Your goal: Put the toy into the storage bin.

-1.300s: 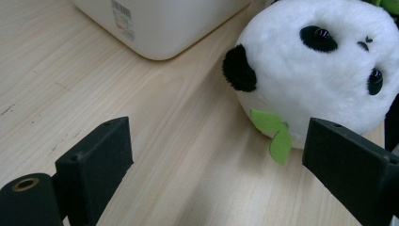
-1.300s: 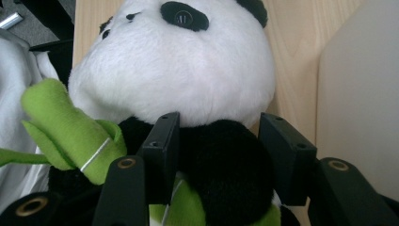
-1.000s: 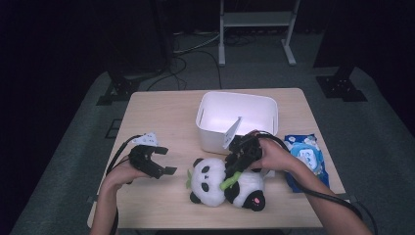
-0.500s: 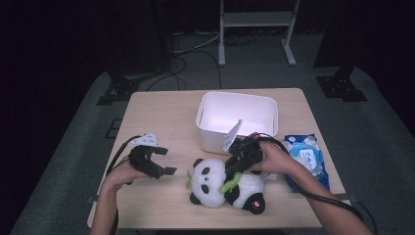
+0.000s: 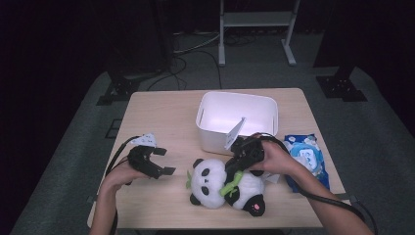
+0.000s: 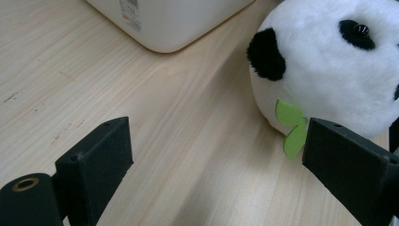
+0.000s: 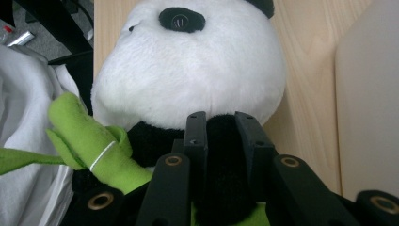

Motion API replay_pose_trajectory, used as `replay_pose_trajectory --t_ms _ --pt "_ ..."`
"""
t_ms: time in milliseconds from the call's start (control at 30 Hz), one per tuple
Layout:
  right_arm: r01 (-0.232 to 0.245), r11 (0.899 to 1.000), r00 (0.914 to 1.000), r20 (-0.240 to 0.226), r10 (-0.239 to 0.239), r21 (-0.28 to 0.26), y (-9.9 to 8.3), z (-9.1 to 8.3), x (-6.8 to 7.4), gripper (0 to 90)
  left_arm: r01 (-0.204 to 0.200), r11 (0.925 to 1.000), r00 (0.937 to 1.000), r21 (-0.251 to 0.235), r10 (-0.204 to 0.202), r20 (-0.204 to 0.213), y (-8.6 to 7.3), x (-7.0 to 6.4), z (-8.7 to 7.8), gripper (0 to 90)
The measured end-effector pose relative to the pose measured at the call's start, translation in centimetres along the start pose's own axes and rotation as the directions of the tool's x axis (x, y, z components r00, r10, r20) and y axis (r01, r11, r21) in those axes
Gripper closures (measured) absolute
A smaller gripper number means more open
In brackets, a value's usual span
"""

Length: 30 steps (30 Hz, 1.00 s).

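A black-and-white panda plush (image 5: 222, 187) with a green bamboo stalk (image 5: 230, 185) lies on its back near the table's front edge. My right gripper (image 5: 234, 172) reaches over it from the right and is shut on its black arm; in the right gripper view the jaws pinch that black arm (image 7: 221, 160) just below the white head (image 7: 188, 70). My left gripper (image 5: 163, 161) hovers left of the panda with its jaws wide apart and nothing between them. In the left gripper view the panda's head (image 6: 329, 61) and a green leaf (image 6: 291, 127) sit just beyond the right jaw.
A white plastic bin (image 5: 237, 120) stands behind the panda, with a white tag (image 5: 234, 133) at its front. A blue wipes pack (image 5: 306, 159) lies at the right edge. The wooden table (image 5: 161, 117) has bare surface at left. Cables trail from both grippers.
The right gripper and hand have shifted slightly on the panda. The left gripper has hardly moved.
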State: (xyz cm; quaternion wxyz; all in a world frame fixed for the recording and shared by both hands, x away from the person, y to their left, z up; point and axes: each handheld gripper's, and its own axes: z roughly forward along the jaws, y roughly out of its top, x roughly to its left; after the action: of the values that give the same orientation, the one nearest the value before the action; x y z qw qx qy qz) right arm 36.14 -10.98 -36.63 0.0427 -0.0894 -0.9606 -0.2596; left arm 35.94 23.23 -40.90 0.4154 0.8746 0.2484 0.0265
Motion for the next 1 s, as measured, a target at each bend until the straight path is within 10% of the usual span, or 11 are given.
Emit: replay_pose_trajectory --t_ms 1000 --pt "0.005 0.999 0.9994 0.033 -0.006 0.032 0.3 -0.8 0.1 72.3 0.007 1.0 1.0 -0.005 -0.007 -0.003 -0.1 0.1 -0.1 7.6"
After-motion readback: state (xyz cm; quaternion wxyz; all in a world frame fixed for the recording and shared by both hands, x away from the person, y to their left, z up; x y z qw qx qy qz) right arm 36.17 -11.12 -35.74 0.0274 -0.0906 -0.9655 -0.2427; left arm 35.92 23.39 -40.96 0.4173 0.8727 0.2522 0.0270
